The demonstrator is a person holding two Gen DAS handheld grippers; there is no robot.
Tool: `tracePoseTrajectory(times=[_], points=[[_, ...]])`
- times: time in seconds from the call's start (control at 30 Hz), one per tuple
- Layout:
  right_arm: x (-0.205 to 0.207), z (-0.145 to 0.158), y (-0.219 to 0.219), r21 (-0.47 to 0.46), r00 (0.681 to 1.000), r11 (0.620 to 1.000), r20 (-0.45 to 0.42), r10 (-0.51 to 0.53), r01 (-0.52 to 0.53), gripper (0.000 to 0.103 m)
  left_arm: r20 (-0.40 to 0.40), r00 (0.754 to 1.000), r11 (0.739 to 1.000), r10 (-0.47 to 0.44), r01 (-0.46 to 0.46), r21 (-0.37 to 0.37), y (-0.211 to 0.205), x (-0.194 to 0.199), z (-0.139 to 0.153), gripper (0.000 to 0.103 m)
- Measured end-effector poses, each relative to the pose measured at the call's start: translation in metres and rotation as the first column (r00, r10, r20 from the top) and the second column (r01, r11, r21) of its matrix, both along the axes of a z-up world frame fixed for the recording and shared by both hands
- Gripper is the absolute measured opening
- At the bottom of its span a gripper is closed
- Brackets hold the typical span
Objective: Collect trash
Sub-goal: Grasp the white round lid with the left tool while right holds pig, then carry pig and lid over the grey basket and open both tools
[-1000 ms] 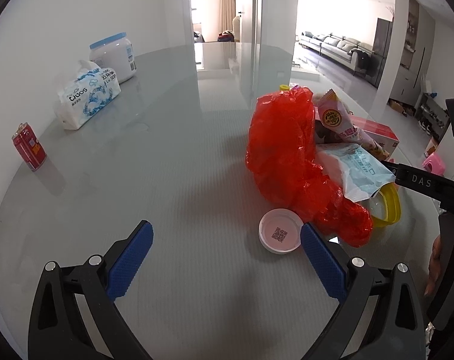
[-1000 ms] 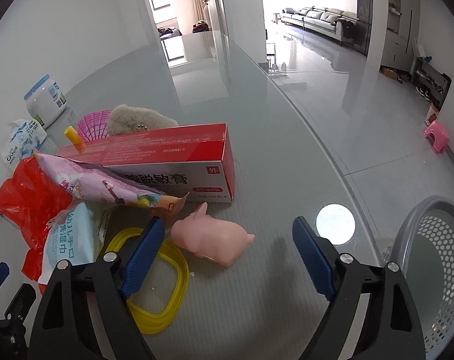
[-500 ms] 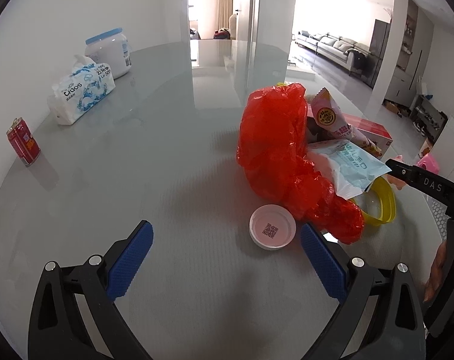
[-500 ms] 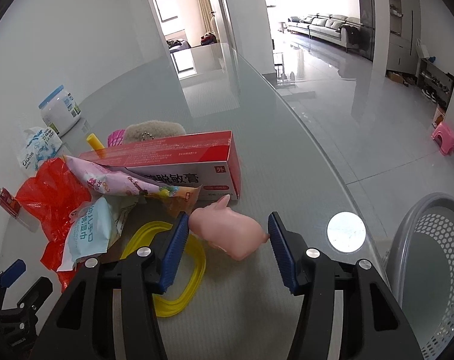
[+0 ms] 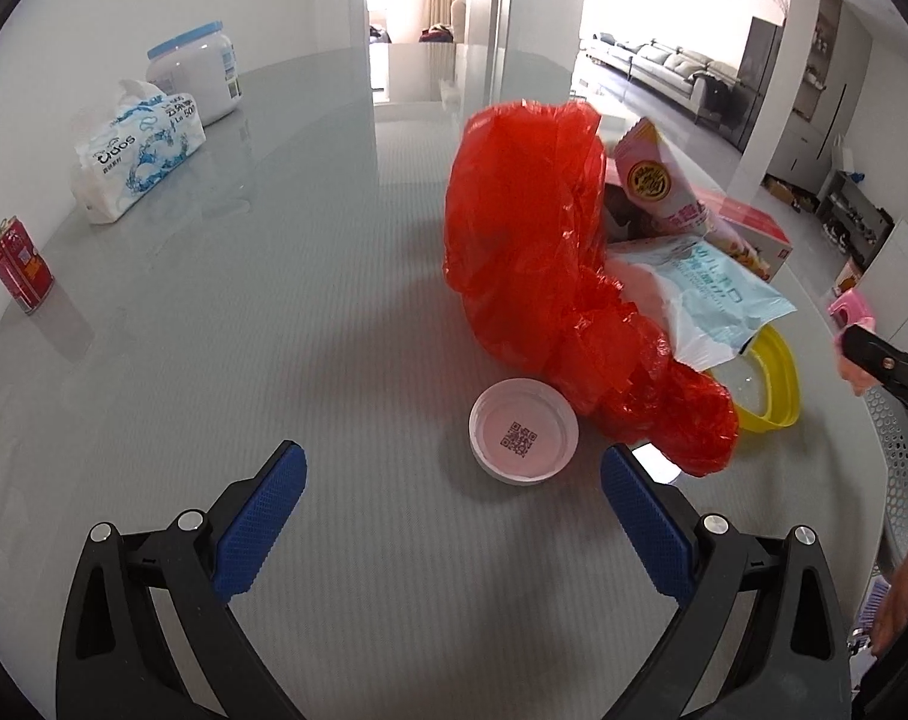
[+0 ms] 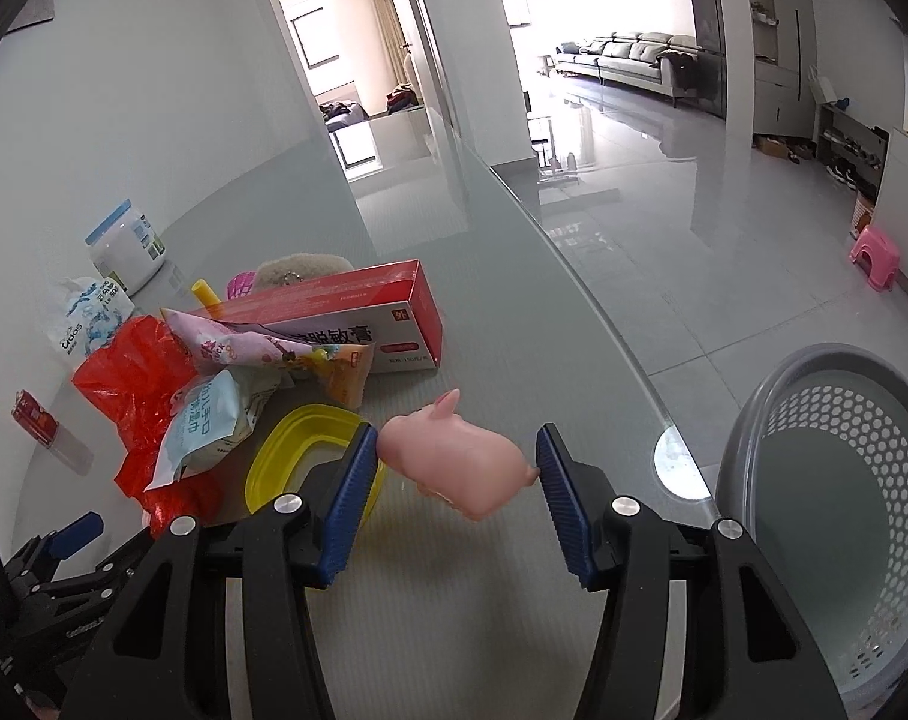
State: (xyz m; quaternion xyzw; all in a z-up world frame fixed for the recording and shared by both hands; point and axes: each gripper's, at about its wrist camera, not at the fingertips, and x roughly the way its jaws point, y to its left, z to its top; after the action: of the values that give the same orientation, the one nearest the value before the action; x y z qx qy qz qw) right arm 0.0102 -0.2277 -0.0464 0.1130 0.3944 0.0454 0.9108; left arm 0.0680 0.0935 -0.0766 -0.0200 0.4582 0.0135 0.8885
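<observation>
My right gripper (image 6: 456, 450) is shut on a pink toy pig (image 6: 460, 468) and holds it just above the glass table (image 6: 514, 312), beside the grey perforated basket (image 6: 838, 480). Left of it lies a heap: a red plastic bag (image 5: 538, 252), a pink snack wrapper (image 5: 658, 186), a pale blue packet (image 5: 712, 294), a yellow ring lid (image 5: 772, 378) and a red-and-white box (image 6: 346, 312). My left gripper (image 5: 452, 474) stands open above the table, with nothing between its fingers. A white round lid (image 5: 523, 439) lies just ahead of it, against the red bag.
A red can (image 5: 19, 267), a tissue pack (image 5: 136, 150) and a white jar with a blue lid (image 5: 196, 78) stand at the table's far left by the wall. The table's curved edge runs just left of the basket. A pink stool (image 6: 874, 255) stands on the floor.
My right gripper shut on the toy pig, lifted it off the table and carried it toward the basket. The left gripper stayed open and barely moved.
</observation>
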Motion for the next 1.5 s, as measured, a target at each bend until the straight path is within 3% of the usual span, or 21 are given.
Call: tracePoseTrajectory(times=[0.2,0.4,0.47,0.5,0.63,0.87,1.07,1.23,1.4,1.5], points=[[-0.011,0.006,-0.005,0.015,1.000,1.000,0.010,-0.007,0.006,0.053,-0.029,1.000,0.999,-0.004,0.005,0.037,-0.008,0.010,-0.007,0.095],[-0.018,0.006,-0.012,0.034,1.000,0.999,0.003,-0.022,0.022,0.053,-0.006,1.000,0.999,-0.024,0.025,0.024,-0.009,0.009,-0.005,0.062],[-0.020,0.006,-0.015,0.042,1.000,0.999,0.005,-0.027,0.027,0.053,0.001,1.000,1.000,-0.021,0.021,0.017,-0.010,0.006,-0.002,0.042],[-0.022,0.007,-0.018,0.047,1.000,0.998,0.007,-0.030,0.029,0.053,0.002,1.000,1.000,-0.019,0.019,0.015,-0.009,0.005,-0.002,0.039],[-0.031,0.008,-0.026,0.066,0.999,0.997,0.014,-0.037,0.036,0.053,0.004,1.000,1.000,-0.009,0.009,0.006,-0.003,-0.003,0.001,0.039],[-0.047,0.010,-0.046,0.101,0.997,0.993,0.035,-0.062,0.059,0.053,0.082,0.996,0.999,-0.018,0.014,0.049,-0.008,-0.032,0.030,0.039],[-0.071,0.008,-0.083,0.114,0.990,0.986,0.053,-0.128,0.122,0.053,0.162,0.980,0.993,-0.117,0.114,0.026,-0.057,-0.045,0.063,0.039],[-0.097,0.003,-0.129,0.089,0.974,0.972,0.052,-0.222,0.217,0.053,0.213,0.941,0.963,-0.264,0.267,0.014,-0.128,-0.044,0.080,0.039],[-0.123,-0.004,-0.181,0.069,0.942,0.943,0.056,-0.330,0.326,0.053,0.200,0.877,0.895,-0.436,0.445,0.001,-0.215,-0.042,0.075,0.039],[-0.133,-0.008,-0.206,0.089,0.927,0.926,0.045,-0.372,0.367,0.053,0.141,0.844,0.851,-0.517,0.525,-0.024,-0.260,-0.032,0.062,0.039]])
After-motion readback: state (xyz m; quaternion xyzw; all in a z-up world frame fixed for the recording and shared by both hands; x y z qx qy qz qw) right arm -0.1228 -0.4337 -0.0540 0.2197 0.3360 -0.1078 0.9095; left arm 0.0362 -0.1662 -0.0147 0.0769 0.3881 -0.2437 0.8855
